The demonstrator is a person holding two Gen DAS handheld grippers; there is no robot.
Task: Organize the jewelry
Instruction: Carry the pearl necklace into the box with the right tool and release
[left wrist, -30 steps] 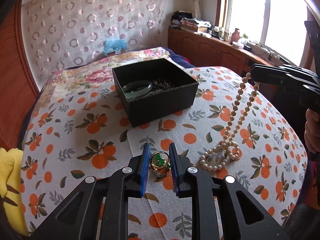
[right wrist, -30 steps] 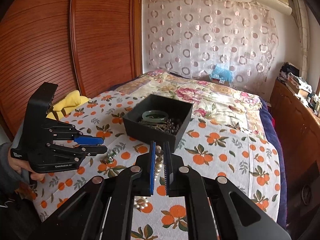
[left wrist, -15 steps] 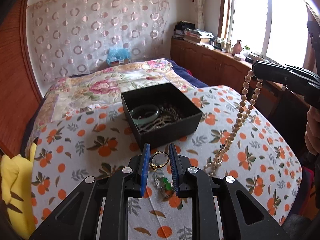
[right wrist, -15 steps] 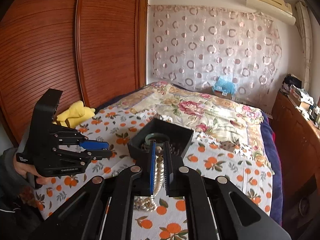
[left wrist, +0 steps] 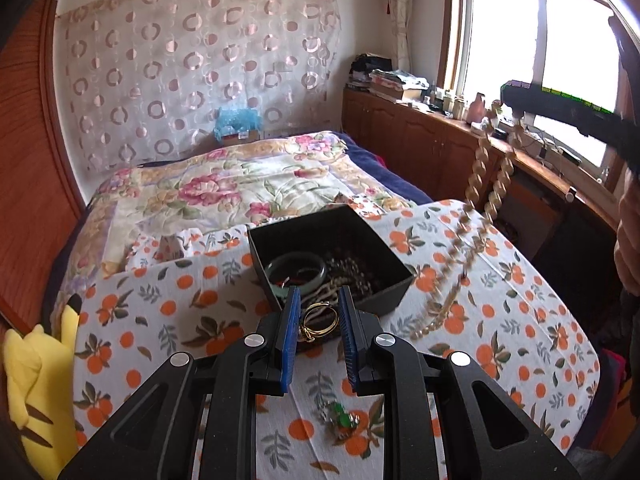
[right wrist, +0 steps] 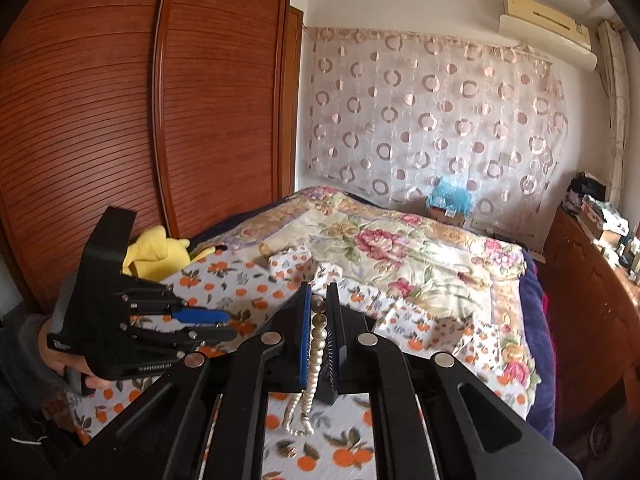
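So the orange-print cloth (left wrist: 168,320) fills the lower half of the left wrist view, spread over a bed with a floral quilt (left wrist: 224,188) behind it toward the middle of the frame. A yellow plush toy (left wrist: 28,392) sits at the lower left edge.

Center of that frame is the black jewelry box (left wrist: 394,264), open-topped, with a green jade bangle (left wrist: 296,270) lying inside on its left side and a tangle of dark and pale beads next to it on the right.

The left gripper (left wrist: 319,320) comes up from the bottom center with its blue pads at a narrow gap, pinching a gold ring (left wrist: 319,318) between them, raised right in front of the box's near wall. Below it, lower center, a small green-stone piece (left wrist: 340,420) hangs over the cloth; I can't tell whether it's attached to the ring.

The right gripper (right wrist: 319,320) in its own view is closed up tight on a pearl necklace (right wrist: 316,356), the strand running down between the pads and dangling over the cloth at bottom center. In the left wrist view the same necklace hangs blurred from the upper right down to the cloth, right of the box.
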